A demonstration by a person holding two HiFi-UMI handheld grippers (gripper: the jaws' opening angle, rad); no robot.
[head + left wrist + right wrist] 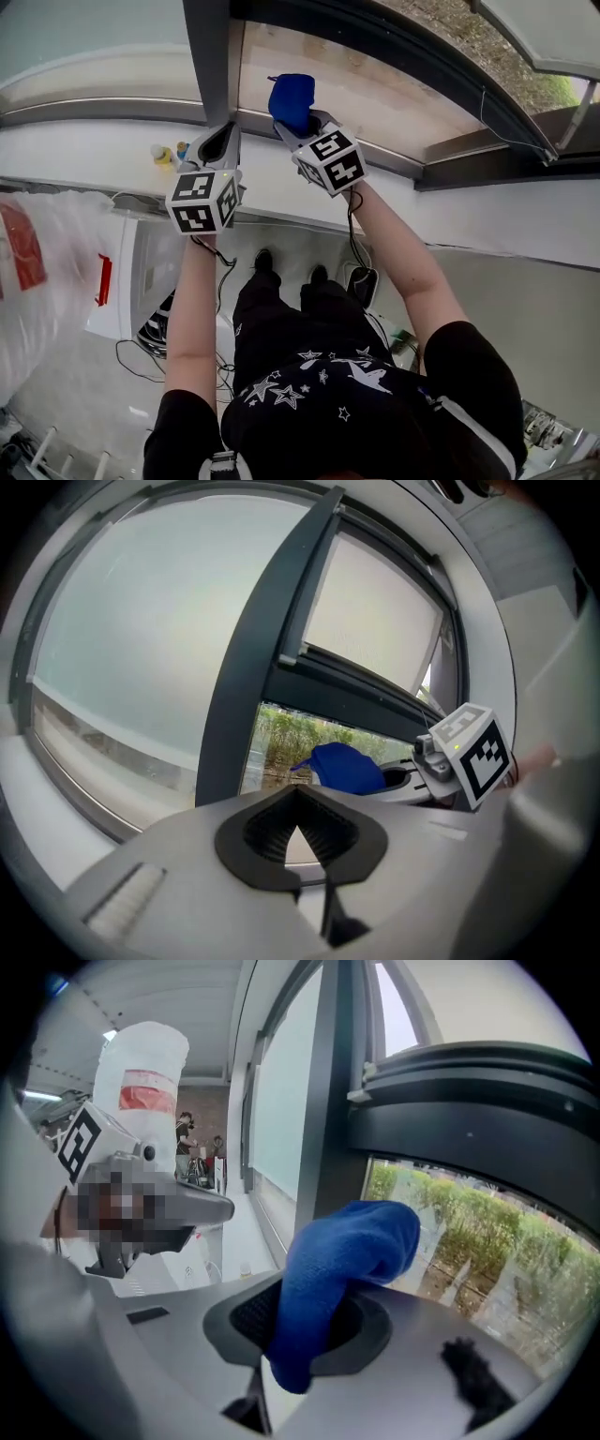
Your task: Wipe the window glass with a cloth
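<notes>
Where the right tongs [300,1330] close, a blue cloth [342,1260] is pinched tight between them. Its free end is bunched up and folded forward past the tips, so that soft fabric, not hard plastic, would meet the pane. The person holds these tongs up at arm's length, and the cloth sits just in front of the lower part of the window glass [366,89], close to its bottom edge; whether it actually touches I cannot tell.

Beside them, the left tongs [298,829] are closed with nothing between them. They are raised to about the same height and parked near the dark upright frame post [210,56], to my eye simply kept out of the wiping path.

Below both runs the white sill [84,155]. A couple of small yellow and blue items [169,153] stand on it just left of the left tongs, too small to identify. Through the pane, shrubs and bare ground show outside. Judging from this, the wiping is at the low edge of the pane, and most of the glass above is left to cover. A crinkled plastic bag [47,272] sits off to the person's left, well away from the work.
</notes>
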